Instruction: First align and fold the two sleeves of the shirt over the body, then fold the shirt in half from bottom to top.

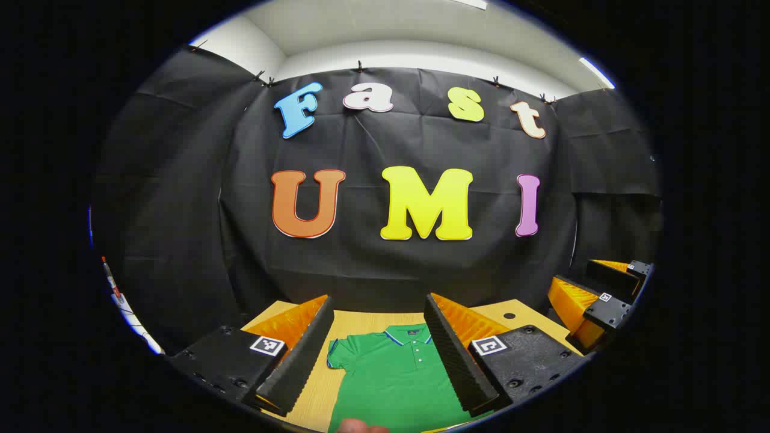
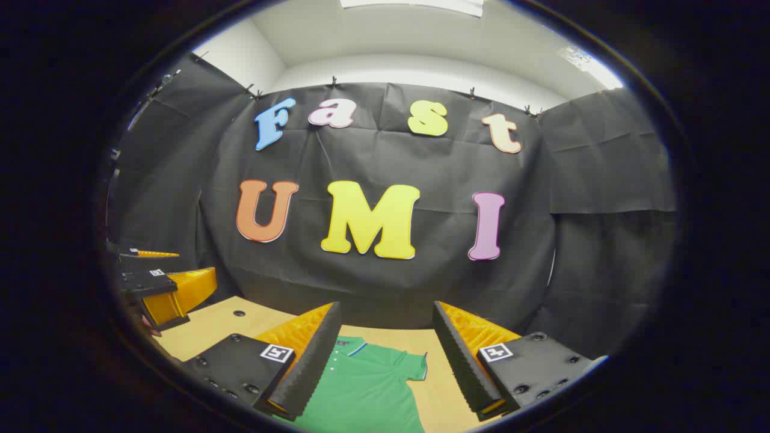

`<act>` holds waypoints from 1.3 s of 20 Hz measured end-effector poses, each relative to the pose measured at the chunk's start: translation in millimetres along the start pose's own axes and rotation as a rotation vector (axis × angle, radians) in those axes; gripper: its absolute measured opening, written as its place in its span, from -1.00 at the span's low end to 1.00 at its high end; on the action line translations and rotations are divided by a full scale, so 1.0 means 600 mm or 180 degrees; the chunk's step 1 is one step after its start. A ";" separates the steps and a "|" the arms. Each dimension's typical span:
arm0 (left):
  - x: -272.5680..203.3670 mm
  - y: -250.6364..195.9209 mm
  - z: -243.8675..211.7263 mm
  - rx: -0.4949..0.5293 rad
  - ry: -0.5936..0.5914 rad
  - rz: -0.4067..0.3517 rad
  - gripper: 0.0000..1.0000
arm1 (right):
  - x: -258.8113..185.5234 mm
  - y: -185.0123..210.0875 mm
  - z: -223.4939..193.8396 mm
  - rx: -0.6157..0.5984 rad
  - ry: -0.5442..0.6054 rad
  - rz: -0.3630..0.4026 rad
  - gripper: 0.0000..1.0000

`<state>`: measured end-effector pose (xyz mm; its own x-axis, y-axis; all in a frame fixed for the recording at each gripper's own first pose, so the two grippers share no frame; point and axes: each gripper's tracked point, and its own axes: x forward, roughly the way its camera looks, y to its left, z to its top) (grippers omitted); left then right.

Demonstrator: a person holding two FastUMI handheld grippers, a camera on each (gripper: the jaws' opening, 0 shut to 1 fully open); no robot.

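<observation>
A green polo shirt (image 1: 391, 376) with a blue-edged collar lies flat on the wooden table (image 1: 361, 322), collar toward the far wall, both short sleeves spread out. In the left gripper view my left gripper (image 1: 379, 355) hangs open above it, its fingers either side of the collar and left sleeve. In the right gripper view the same shirt (image 2: 361, 391) shows with its right sleeve out, and my right gripper (image 2: 385, 361) is open above it, nothing held. The right gripper (image 1: 601, 300) also appears at the far right of the left gripper view; the left gripper (image 2: 159, 288) at the far left of the right gripper view.
The black cloth wall (image 1: 385, 252) stands close behind the table's far edge. A small dark hole (image 1: 509, 316) marks the tabletop at the back right. A fingertip (image 1: 361, 427) shows at the bottom edge of the left gripper view.
</observation>
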<state>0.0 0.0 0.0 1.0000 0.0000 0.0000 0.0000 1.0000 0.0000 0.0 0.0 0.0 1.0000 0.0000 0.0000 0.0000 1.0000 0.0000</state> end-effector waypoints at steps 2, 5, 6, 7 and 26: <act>0.007 -0.002 -0.001 0.0011 0.0013 0.0006 0.94 | 0.003 -0.005 -0.004 -0.0014 0.0026 0.0004 0.89; 0.013 -0.009 -0.004 0.0045 0.0018 0.0009 1.00 | 0.007 -0.007 -0.006 0.0019 0.0034 0.0004 0.89; 0.016 -0.008 -0.006 0.0058 0.0024 0.0017 0.94 | 0.010 -0.009 -0.005 0.0025 0.0035 -0.0003 0.89; 0.018 -0.008 -0.004 0.0069 0.0017 0.0030 0.94 | 0.014 -0.011 -0.005 0.0026 0.0031 -0.0013 0.89; 0.054 -0.032 -0.024 0.0082 0.0104 0.0005 0.94 | 0.070 -0.043 -0.029 0.0088 0.0225 0.0103 0.89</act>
<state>32.4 -19.2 -14.6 0.9995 0.0019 -0.0326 -0.0011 0.9997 0.0257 41.9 -25.5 -17.5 0.9970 0.0334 -0.0700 -0.0315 0.9991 0.0286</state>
